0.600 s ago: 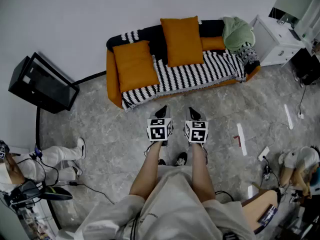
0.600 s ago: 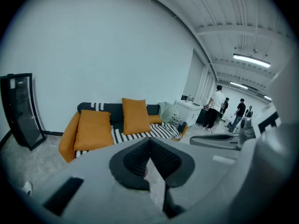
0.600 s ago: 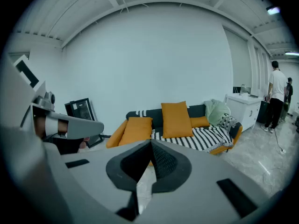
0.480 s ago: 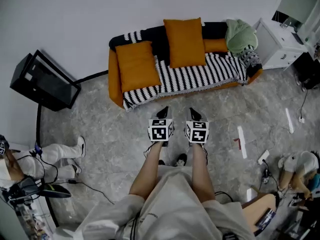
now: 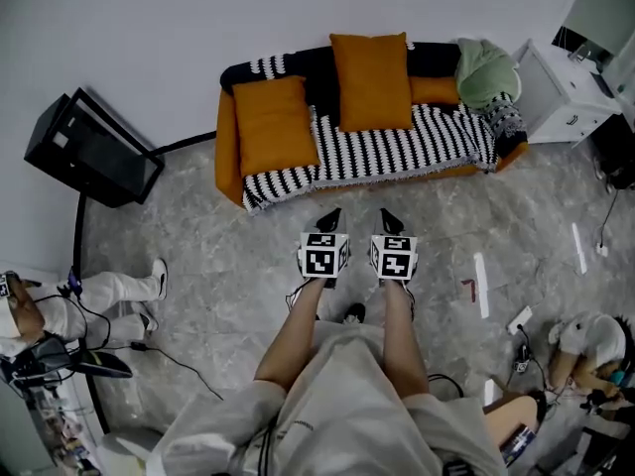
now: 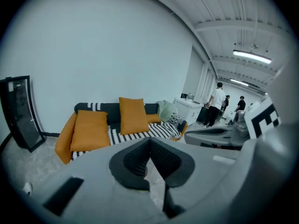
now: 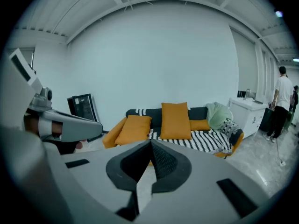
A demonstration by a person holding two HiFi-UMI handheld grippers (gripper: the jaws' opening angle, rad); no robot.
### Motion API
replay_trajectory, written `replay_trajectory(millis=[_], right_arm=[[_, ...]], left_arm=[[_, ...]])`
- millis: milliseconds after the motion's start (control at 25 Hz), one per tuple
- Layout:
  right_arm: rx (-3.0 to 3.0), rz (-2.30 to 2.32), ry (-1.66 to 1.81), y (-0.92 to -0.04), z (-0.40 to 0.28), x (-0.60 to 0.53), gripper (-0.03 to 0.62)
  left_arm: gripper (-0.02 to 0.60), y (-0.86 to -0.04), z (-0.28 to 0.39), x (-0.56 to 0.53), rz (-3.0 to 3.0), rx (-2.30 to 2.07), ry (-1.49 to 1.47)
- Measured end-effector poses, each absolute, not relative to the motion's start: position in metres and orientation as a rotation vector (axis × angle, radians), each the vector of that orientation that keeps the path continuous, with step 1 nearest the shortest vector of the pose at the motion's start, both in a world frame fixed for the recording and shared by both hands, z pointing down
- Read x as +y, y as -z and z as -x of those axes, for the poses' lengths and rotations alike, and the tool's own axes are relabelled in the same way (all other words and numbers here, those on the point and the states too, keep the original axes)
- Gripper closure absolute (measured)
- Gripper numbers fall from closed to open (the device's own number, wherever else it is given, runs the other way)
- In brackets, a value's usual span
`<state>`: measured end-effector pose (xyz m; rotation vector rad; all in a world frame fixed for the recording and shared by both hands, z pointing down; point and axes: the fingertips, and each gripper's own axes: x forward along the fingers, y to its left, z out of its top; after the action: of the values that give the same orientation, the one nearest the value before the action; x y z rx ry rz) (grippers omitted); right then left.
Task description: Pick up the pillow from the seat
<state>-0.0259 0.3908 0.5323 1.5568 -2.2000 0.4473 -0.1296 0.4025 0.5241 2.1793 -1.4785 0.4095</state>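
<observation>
Head view: the left tool point(image 5: 330, 213) and right tool point(image 5: 385, 213) sit side by side above the floor point(image 5: 228, 256), both aimed at the sofa point(image 5: 397, 152). Each tool's jaws are closed tip to tip with nothing between them. Well ahead and left of the left tool, the pillow point(image 5: 271, 124) lies on the seat's end. A second pillow point(image 5: 372, 79) leans on the backrest straight ahead, well apart from both tools.

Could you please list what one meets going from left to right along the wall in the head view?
black panel → flat orange pillow → upright orange pillow → small orange pillow → green blanket → white cabinet
</observation>
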Motion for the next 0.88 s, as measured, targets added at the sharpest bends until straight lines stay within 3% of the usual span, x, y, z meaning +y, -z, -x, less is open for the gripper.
replay_trajectory(millis=[360, 880], right_arm=[[-2.183, -1.558, -0.455, -0.543, -0.002, 0.387, 0.586], [-2.195, -1.554, -0.580, -0.558, 0.000, 0.343, 0.586]], left_arm=[[0.573, -0.526, 0.101, 0.399, -2.192, -1.482, -0.420], [0.573, -0.537, 0.108, 0.348, -2.179, -1.474, -0.448]])
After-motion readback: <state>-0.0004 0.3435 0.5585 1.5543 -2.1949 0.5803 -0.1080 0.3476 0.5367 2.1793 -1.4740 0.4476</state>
